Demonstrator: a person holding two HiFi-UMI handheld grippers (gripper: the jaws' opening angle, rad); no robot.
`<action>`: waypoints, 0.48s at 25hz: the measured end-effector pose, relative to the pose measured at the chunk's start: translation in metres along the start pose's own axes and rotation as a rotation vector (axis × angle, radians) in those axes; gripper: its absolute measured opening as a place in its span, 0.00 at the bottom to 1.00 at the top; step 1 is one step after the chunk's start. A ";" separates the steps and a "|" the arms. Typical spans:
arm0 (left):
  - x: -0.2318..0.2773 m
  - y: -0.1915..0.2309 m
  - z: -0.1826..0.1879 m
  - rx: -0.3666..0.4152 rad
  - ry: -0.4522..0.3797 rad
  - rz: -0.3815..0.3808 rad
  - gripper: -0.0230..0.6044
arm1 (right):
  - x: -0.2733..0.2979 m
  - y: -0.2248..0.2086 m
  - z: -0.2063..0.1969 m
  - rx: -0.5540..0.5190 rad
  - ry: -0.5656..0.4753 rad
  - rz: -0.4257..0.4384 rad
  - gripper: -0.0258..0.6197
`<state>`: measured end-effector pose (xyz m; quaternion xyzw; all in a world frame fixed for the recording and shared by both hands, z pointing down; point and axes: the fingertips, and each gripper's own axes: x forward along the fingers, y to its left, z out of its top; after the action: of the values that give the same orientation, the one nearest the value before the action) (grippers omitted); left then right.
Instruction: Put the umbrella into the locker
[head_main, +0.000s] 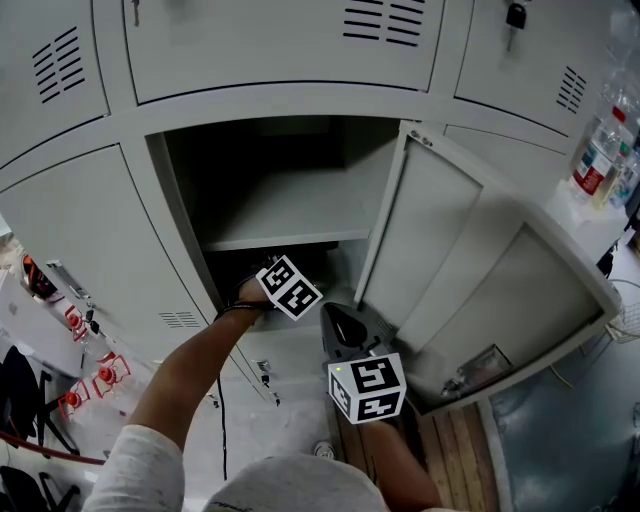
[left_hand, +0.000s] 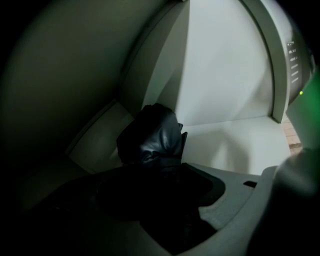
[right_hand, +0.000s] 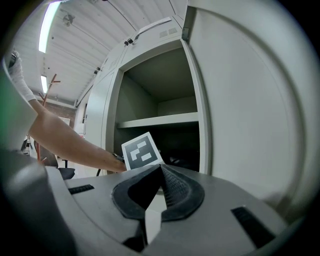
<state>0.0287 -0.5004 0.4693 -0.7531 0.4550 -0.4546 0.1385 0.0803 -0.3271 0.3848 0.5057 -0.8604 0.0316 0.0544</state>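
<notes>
Left gripper (left_hand: 161, 172) clasps the folded black fabric umbrella (left_hand: 150, 136), long axis pointing ahead into the lower compartment of the grey metal locker (head_main: 288, 208); right gripper (right_hand: 161, 168), clenched empty, hangs outside

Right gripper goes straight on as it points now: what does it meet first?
Probably nothing close: the right gripper points into the locker's open lower compartment, under the shelf. The other gripper's marker cube sits just left of that line and might be clipped; depth is unclear.
</notes>
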 end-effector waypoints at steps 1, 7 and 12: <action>0.001 0.001 0.000 0.004 0.003 0.003 0.44 | 0.000 -0.001 -0.001 0.002 0.002 -0.001 0.04; 0.009 0.000 -0.005 0.054 0.046 0.027 0.44 | -0.002 -0.003 -0.002 0.005 0.001 -0.008 0.04; 0.012 0.002 -0.005 0.048 0.050 0.034 0.44 | -0.004 -0.006 -0.004 0.009 0.006 -0.018 0.04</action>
<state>0.0254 -0.5097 0.4774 -0.7300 0.4602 -0.4817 0.1526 0.0878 -0.3264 0.3884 0.5135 -0.8556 0.0365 0.0548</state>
